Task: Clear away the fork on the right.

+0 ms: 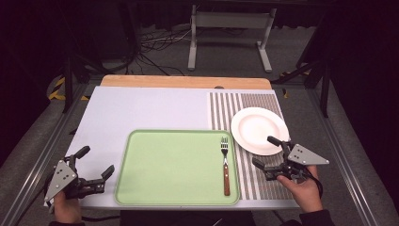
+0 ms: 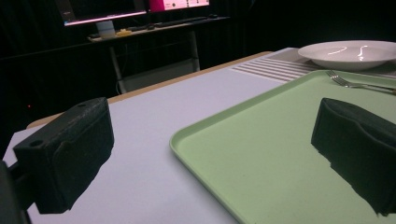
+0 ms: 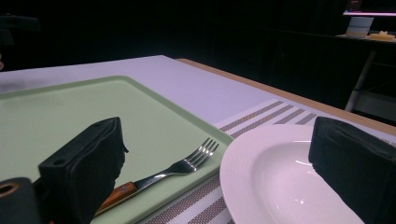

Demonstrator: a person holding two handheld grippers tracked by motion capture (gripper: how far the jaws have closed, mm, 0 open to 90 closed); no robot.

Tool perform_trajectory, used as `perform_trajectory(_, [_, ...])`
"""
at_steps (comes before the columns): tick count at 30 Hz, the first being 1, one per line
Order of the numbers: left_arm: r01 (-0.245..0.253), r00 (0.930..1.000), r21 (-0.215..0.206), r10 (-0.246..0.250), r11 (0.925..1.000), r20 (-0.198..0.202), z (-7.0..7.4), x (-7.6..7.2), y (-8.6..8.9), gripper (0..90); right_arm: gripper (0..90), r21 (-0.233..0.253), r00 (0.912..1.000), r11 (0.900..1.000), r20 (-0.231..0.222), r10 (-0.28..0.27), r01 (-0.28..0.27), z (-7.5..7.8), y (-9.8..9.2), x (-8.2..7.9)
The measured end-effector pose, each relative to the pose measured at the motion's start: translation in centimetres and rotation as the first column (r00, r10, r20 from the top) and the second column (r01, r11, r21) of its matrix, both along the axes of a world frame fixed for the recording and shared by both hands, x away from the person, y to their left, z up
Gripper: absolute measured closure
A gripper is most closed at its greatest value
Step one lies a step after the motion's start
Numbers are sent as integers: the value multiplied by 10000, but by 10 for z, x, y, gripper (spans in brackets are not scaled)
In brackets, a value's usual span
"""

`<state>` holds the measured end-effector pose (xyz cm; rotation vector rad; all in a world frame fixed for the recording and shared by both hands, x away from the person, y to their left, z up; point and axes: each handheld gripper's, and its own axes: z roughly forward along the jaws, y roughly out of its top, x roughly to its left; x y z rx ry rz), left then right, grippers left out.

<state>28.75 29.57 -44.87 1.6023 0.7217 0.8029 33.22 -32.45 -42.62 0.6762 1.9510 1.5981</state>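
Note:
A light green tray (image 1: 169, 165) lies at the table's front middle, with a wooden-handled fork (image 1: 225, 165) along its right side, tines pointing away. A white plate (image 1: 259, 129) rests on the striped placemat (image 1: 244, 106) to the right. My left gripper (image 1: 96, 161) is open at the tray's left edge with nothing between its jaws. My right gripper (image 1: 266, 151) is open at the plate's near rim, just right of the fork. The left gripper view has the tray (image 2: 280, 154), fork (image 2: 355, 83) and plate (image 2: 350, 53). In the right gripper view the fork (image 3: 173, 170) lies beside the plate (image 3: 275, 182).
A white mat (image 1: 141, 110) covers the wooden tabletop (image 1: 186, 81). Beyond the table stand a metal frame (image 1: 230, 35) and floor cables (image 1: 155, 42). A desk with monitors (image 2: 135, 7) is far off in the left gripper view.

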Motion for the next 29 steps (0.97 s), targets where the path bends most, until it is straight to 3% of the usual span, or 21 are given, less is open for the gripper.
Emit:
perform_trajectory(11, [50, 10000, -14, -50, 10000, 34, 0, 0, 0, 0, 51, 190, 9992, 9994, -265, -296, 301, -19, -8, 0])
perform_trajectory(22, [177, 9998, -27, -177, 9998, 100, 0, 0, 0, 0, 50, 274, 9961, 9981, -709, -531, 551, -25, -13, 2])
perform_trajectory(29, [197, 9998, -72, -196, 9998, 90, 0, 0, 0, 0, 50, 210, 9955, 9979, -735, -599, 615, -26, -13, 2])
